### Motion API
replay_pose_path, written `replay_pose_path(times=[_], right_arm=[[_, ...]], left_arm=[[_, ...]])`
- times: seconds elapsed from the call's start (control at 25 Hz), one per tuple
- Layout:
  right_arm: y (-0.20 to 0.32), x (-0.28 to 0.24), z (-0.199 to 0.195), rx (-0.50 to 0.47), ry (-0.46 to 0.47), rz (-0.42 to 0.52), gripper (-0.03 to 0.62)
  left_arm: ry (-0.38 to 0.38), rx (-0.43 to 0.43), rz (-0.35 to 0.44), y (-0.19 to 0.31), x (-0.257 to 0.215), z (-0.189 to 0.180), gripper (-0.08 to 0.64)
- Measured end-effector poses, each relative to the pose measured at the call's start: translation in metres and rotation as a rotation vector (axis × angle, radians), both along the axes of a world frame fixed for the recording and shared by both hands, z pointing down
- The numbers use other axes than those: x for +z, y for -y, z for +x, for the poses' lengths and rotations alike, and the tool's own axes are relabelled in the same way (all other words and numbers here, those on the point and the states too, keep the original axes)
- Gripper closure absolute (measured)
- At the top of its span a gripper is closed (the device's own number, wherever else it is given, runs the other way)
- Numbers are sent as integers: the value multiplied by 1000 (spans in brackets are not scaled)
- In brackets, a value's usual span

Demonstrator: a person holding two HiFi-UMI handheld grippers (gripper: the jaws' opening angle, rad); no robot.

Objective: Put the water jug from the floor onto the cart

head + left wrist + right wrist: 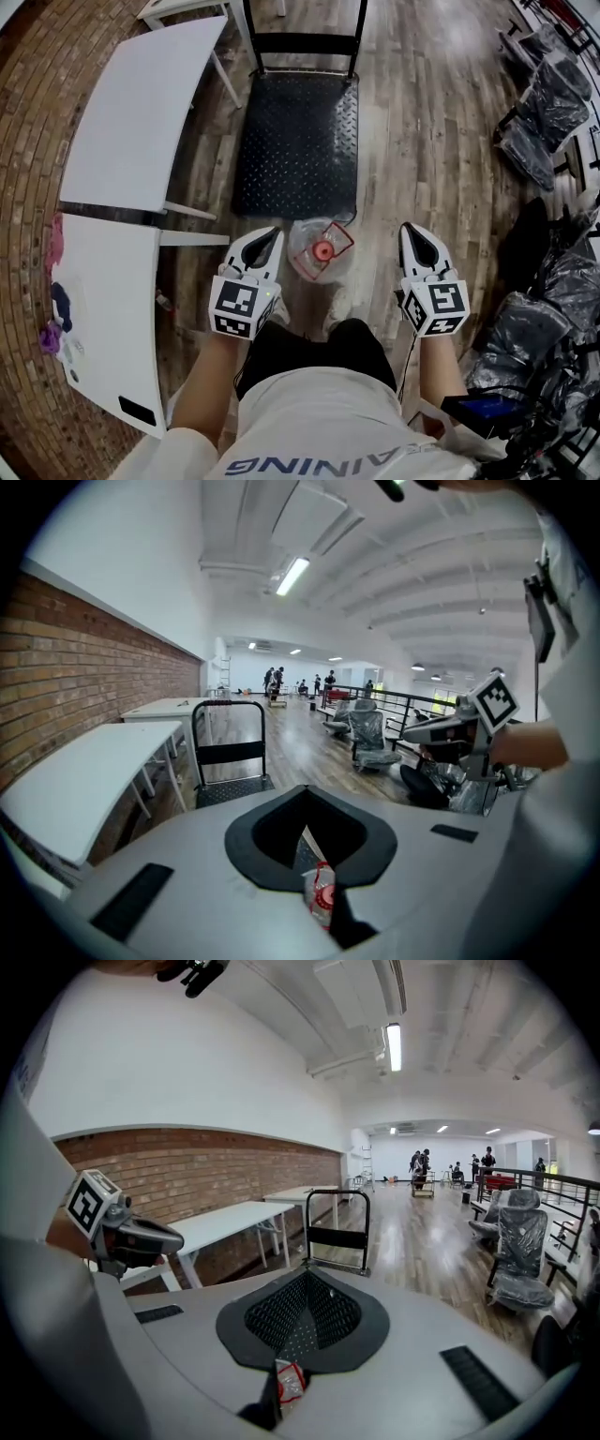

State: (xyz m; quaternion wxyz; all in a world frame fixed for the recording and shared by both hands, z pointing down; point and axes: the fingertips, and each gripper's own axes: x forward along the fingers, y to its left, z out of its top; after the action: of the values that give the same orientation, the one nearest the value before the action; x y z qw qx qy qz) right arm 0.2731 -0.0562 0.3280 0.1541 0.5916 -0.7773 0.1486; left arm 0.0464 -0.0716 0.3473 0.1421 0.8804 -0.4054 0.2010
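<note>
Water jug [319, 249] stands upright on the floor, cap up, between the two grippers. It is nearer the left gripper [273, 232] than the right gripper [410, 230], just short of the cart [298, 141]. Both grippers have their jaws pressed together, holding nothing.

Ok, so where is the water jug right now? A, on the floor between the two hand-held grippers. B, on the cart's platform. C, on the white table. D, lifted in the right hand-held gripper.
A: the head view shows the water jug standing on the floor just short of the cart, between the left hand-held gripper and the right hand-held gripper.
</note>
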Motion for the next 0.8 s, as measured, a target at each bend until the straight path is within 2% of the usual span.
replay_pose_path(times=[0.2, 0.44, 0.6, 0.8], right_arm=[[-1, 45, 6, 86, 19, -61, 588], [-20, 103, 6, 124, 25, -171, 588], [-22, 127, 9, 121, 21, -199, 588], [-24, 150, 6, 95, 23, -209, 588]], left_arm=[[40, 168, -29, 24, 53, 32, 558], [101, 328, -112, 16, 121, 54, 558], [144, 367, -139, 5, 162, 62, 558], [116, 344, -168, -4, 186, 65, 558]])
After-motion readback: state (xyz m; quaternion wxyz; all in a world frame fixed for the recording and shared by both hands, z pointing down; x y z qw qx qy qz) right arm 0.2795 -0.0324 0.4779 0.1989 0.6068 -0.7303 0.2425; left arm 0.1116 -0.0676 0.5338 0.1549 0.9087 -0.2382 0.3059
